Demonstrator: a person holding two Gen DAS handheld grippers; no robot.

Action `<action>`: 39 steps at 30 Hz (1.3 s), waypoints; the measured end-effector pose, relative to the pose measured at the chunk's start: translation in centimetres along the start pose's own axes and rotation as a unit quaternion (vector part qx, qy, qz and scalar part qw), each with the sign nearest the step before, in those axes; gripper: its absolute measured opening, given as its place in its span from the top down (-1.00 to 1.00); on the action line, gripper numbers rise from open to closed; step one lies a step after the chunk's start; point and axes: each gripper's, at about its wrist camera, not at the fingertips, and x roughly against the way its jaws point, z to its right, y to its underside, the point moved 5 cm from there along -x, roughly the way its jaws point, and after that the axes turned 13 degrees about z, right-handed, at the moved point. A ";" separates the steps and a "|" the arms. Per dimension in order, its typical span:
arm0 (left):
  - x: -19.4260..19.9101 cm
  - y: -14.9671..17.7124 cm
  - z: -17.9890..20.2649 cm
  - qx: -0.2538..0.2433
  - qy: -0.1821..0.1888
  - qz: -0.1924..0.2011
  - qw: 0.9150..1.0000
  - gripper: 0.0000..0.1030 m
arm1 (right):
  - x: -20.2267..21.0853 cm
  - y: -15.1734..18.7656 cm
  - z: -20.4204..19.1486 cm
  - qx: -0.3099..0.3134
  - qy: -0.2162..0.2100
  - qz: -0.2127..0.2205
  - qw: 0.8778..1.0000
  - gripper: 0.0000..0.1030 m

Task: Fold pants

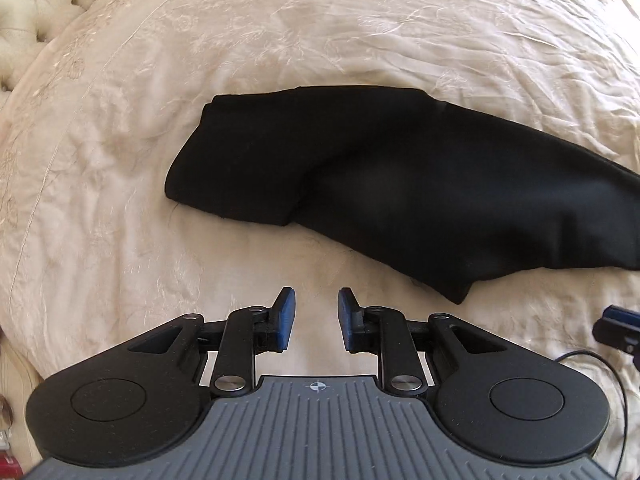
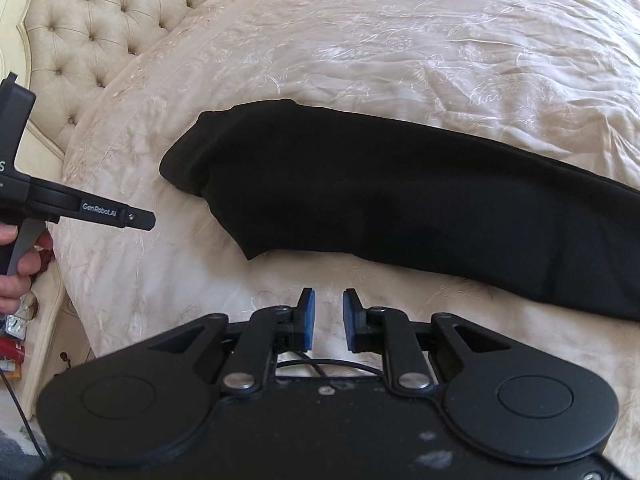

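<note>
The black pants (image 1: 400, 184) lie folded lengthwise on the cream bedspread (image 1: 280, 40), with the end at the left and the rest running off to the right. They also show in the right wrist view (image 2: 400, 200). My left gripper (image 1: 317, 312) is open and empty, hovering above the bedspread just short of the pants' near edge. My right gripper (image 2: 329, 314) is open and empty, also over bare bedspread (image 2: 400, 40) in front of the pants. The left gripper's body (image 2: 80, 204) shows at the left of the right wrist view, held by a hand.
A tufted cream headboard (image 2: 100, 28) rises at the far left; it also shows in the left wrist view (image 1: 36, 8). A black cable (image 1: 616, 380) runs at the right. Small colourful items (image 2: 12, 344) lie beside the bed frame at the left.
</note>
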 end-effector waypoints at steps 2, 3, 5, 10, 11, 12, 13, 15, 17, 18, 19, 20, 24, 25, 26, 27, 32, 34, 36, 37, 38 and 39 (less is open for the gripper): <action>-0.8 -1.0 0.1 -0.010 0.021 0.009 1.000 0.55 | -0.4 0.3 -1.1 -0.010 0.007 -0.002 1.000 0.63; -1.3 -1.7 0.3 -0.018 0.035 0.014 0.999 0.55 | -0.8 0.5 -1.6 -0.012 0.014 -0.002 1.000 0.62; -2.4 -3.0 0.8 -0.037 0.059 0.021 0.997 0.55 | -1.5 0.7 -2.6 -0.016 0.031 -0.004 0.999 0.62; -6.0 -6.3 1.4 -0.078 0.101 0.034 0.991 0.55 | -2.8 1.0 -5.1 -0.050 0.073 0.000 0.996 0.62; -6.8 -6.9 1.5 -0.082 0.106 0.033 0.990 0.56 | -3.1 1.2 -5.6 -0.056 0.082 0.002 0.995 0.61; -7.8 -7.4 1.6 -0.090 0.111 0.032 0.989 0.55 | -3.4 1.2 -6.1 -0.061 0.091 0.004 0.994 0.61; -8.5 -7.9 1.7 -0.098 0.114 0.032 0.988 0.56 | -3.8 1.3 -6.5 -0.065 0.099 0.006 0.993 0.61; -10.0 -8.6 2.3 -0.127 0.113 0.039 0.985 0.55 | -4.3 1.4 -7.3 -0.079 0.115 0.009 0.990 0.61; -11.3 -9.2 2.6 -0.154 0.103 0.049 0.981 0.56 | -4.6 1.3 -7.8 -0.092 0.127 0.010 0.988 0.60; -12.1 -9.6 2.4 -0.160 0.096 0.051 0.981 0.56 | -4.8 1.3 -8.0 -0.096 0.131 0.011 0.987 0.60; -12.8 -10.0 2.3 -0.161 0.090 0.051 0.981 0.55 | -4.9 1.2 -8.2 -0.098 0.135 0.012 0.986 0.60; -13.7 -10.4 2.0 -0.161 0.084 0.047 0.982 0.56 | -5.0 1.1 -8.3 -0.099 0.138 0.013 0.985 0.59; -15.8 -11.4 1.0 -0.156 0.085 0.030 0.984 0.56 | -5.6 0.6 -8.7 -0.101 0.143 0.012 0.985 0.57; -15.7 -11.5 0.7 -0.153 0.088 0.031 0.984 0.56 | -5.8 0.6 -8.8 -0.101 0.141 0.012 0.985 0.56; -15.2 -11.6 0.2 -0.148 0.092 0.037 0.984 0.56 | -6.0 0.5 -8.9 -0.099 0.138 0.010 0.985 0.54; -14.5 -11.7 -0.3 -0.144 0.093 0.047 0.984 0.56 | -6.4 0.4 -9.1 -0.095 0.135 0.007 0.986 0.52; -10.6 -10.5 -3.5 -0.143 0.100 0.086 0.981 0.55 | -8.5 1.4 -9.6 -0.062 0.129 -0.025 0.989 0.47; -9.5 -9.5 -4.9 -0.143 0.099 0.089 0.981 0.55 | -9.0 1.5 -9.7 -0.051 0.137 -0.024 0.989 0.47; -8.6 -8.0 -6.2 -0.141 0.101 0.084 0.981 0.55 | -9.6 1.4 -9.8 -0.042 0.146 -0.017 0.988 0.47; -8.4 -7.2 -6.7 -0.140 0.103 0.078 0.982 0.55 | -9.8 1.3 -9.8 -0.039 0.149 -0.016 0.988 0.47; -8.2 -6.6 -7.1 -0.139 0.108 0.070 0.982 0.55 | -10.2 1.2 -9.6 -0.037 0.150 -0.016 0.988 0.47; -8.0 -5.8 -7.4 -0.138 0.113 0.063 0.982 0.55 | -10.5 1.0 -9.6 -0.037 0.147 -0.015 0.988 0.47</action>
